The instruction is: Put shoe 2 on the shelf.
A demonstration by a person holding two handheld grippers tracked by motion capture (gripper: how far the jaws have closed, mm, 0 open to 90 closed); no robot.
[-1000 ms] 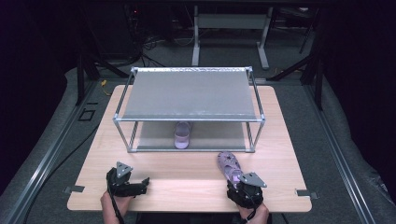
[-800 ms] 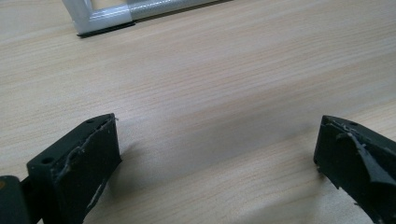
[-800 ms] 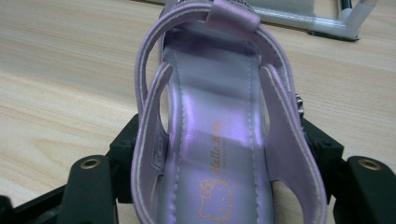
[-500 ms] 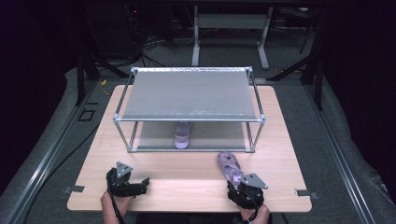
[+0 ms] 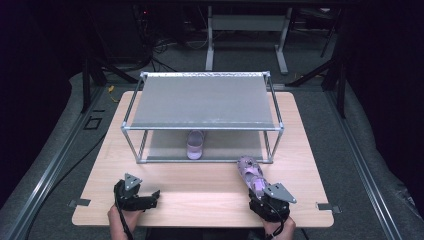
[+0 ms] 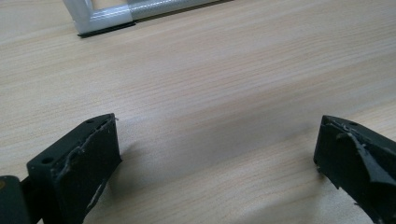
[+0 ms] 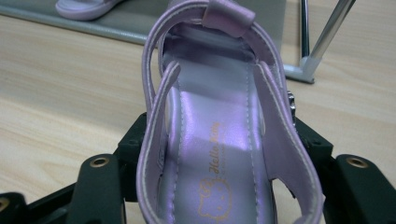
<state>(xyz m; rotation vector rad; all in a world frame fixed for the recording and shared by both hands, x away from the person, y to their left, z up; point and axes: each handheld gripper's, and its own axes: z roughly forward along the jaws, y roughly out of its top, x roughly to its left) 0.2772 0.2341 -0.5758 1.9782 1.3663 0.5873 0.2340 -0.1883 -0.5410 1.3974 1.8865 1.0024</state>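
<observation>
Right gripper (image 5: 254, 184) pinching a lilac strapped child's sandal (image 7: 219, 140) near the wooden table's (image 5: 200, 185) front edge; left gripper (image 6: 217, 163) spread wide, nothing between its jaws

The purple sandal (image 7: 219, 140) carries the one readable marking: gold script on its insole reads "Hello Kitty" (the last letters are faint), running lengthwise beside a small gold outline of a cat's face near the heel.
</observation>
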